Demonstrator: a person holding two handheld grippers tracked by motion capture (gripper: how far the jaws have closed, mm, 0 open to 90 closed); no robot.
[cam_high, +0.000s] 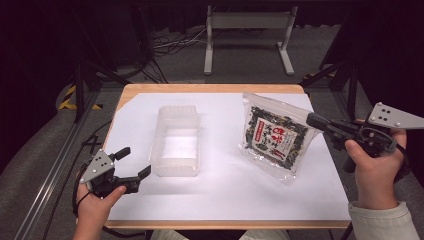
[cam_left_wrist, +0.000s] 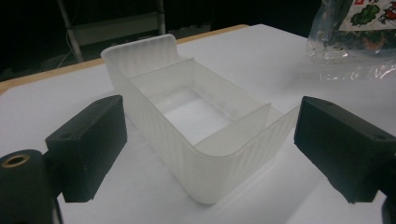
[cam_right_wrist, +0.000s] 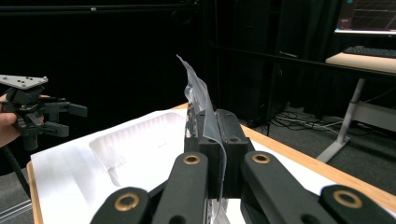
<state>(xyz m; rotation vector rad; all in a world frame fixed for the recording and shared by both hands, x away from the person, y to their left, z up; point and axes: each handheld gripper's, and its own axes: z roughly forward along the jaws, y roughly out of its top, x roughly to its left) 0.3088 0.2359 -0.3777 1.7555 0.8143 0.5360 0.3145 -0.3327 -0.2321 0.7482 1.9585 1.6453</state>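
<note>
**Right hand-held gripper clamps snack bag edge; left one open by the tub**

Right hand-held gripper (cam_high: 314, 121) sits at the right side of the surface (cam_high: 225, 195), jaws closed tight on the clear plastic edge of the snack bag (cam_high: 276, 136). Right gripper view: the film is pinched between the two black pads (cam_right_wrist: 231, 140), w/ a strip of the bag's edge (cam_right_wrist: 198, 93) sticking up above them. Bag has a red-and-white label over dark contents; in the high view it's on the right half of the surface, tilted, right edge lifted toward the gripper, lower-left part apparently resting on the white sheet. Person's right hand (cam_high: 375, 170) wraps the grip, pale sleeve at the bottom right.

Left hand-held gripper (cam_high: 131, 163) is near the front-left corner of the surface, jaws apart, nothing btwn them. Left gripper view: both pads (cam_left_wrist: 88, 144) flank the near end of the translucent ribbed tub (cam_left_wrist: 187, 121), not touching it. Tub (cam_high: 176, 141) stands upright at centre-left, long side running away from the person, w/ two inner dividers; middle compartment shows the white sheet through its base. Tub & bag are well apart. Left hand (cam_high: 95, 200) holds its gripper just left of the tub's near end.
</note>
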